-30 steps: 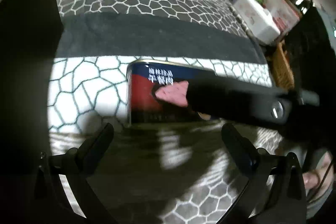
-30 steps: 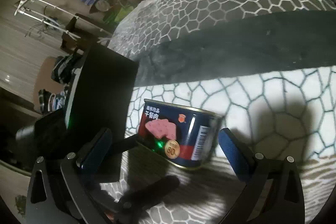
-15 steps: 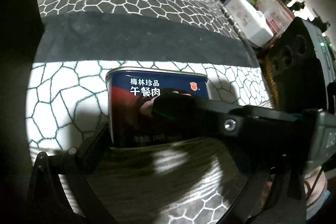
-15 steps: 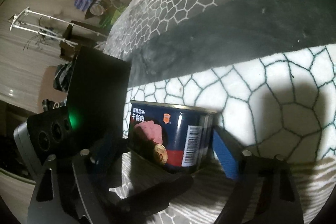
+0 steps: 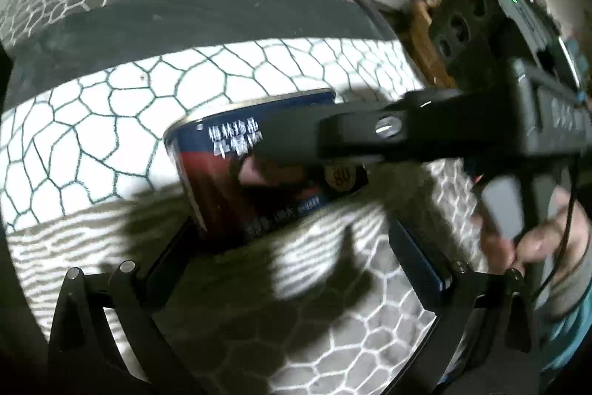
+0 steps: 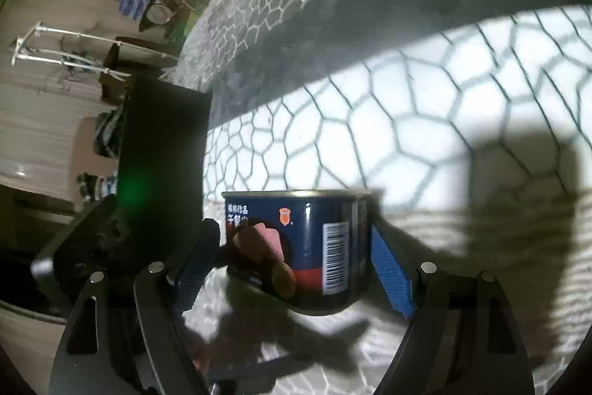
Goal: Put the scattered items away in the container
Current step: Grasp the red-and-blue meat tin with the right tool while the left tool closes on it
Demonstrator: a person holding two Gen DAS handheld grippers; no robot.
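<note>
The right gripper [image 6: 292, 258] has the can [image 6: 307, 247] between its jaws, low and close in front of its camera. The jaws have just been closing: the blue right pad lies against the barcoded side and the left pad against the labelled face, so it appears clamped at a wide setting across the can's shorter width. The can is upright, its long face turned toward the left gripper. The left gripper [image 5: 292, 247] has its jaws open around nothing; the can [image 5: 236, 173] sits just ahead, near its left finger, and whether they touch cannot be told. A finger of the right gripper crosses in front. Beyond lies the patterned rug [image 6: 370, 136]. No container is identifiable, so the carry direction is unclear.
</note>
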